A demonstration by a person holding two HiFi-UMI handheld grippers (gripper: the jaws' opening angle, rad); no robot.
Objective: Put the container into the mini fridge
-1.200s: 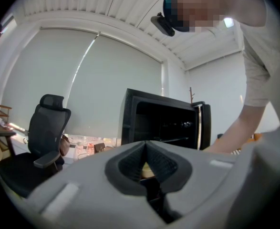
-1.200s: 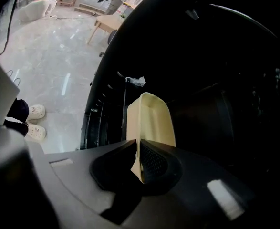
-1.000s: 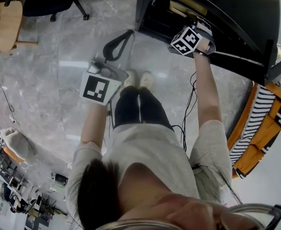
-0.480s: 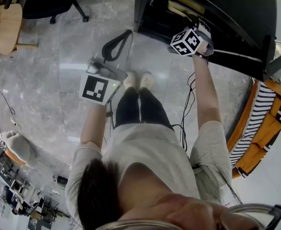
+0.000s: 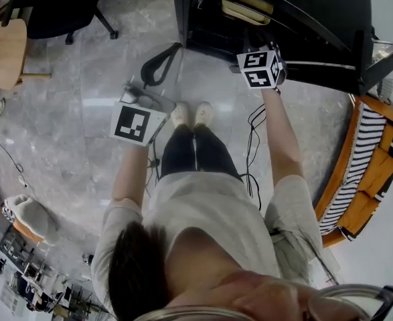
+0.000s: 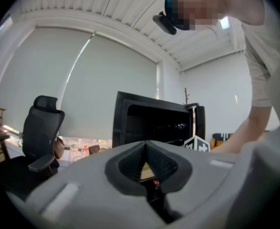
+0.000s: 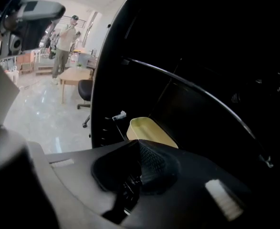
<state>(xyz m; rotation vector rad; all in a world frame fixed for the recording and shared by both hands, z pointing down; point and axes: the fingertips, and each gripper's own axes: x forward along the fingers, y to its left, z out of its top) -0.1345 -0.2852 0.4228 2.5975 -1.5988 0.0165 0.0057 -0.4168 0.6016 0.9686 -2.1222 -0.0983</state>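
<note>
The black mini fridge (image 5: 283, 19) stands open at the top of the head view. A pale yellow container (image 5: 246, 9) lies inside it. The right gripper view shows this container (image 7: 149, 130) on a shelf just beyond my right gripper (image 7: 139, 142), which is shut and holds nothing. From above, that gripper's marker cube (image 5: 258, 70) sits just outside the fridge's front edge and hides its jaws. My left gripper (image 5: 176, 47) hangs over the floor left of the fridge, shut and empty. In its own view my left gripper (image 6: 145, 143) points at the fridge (image 6: 154, 120).
A black office chair (image 5: 69, 5) and a wooden table (image 5: 5, 42) stand at the left on the marble floor. An orange seat with a striped cushion (image 5: 363, 166) is at the right. Cables (image 5: 255, 152) trail by the person's feet. A person (image 7: 63, 42) stands far off.
My right gripper has drawn back out of the fridge towards the person, with the container left inside. The left gripper has barely moved.
</note>
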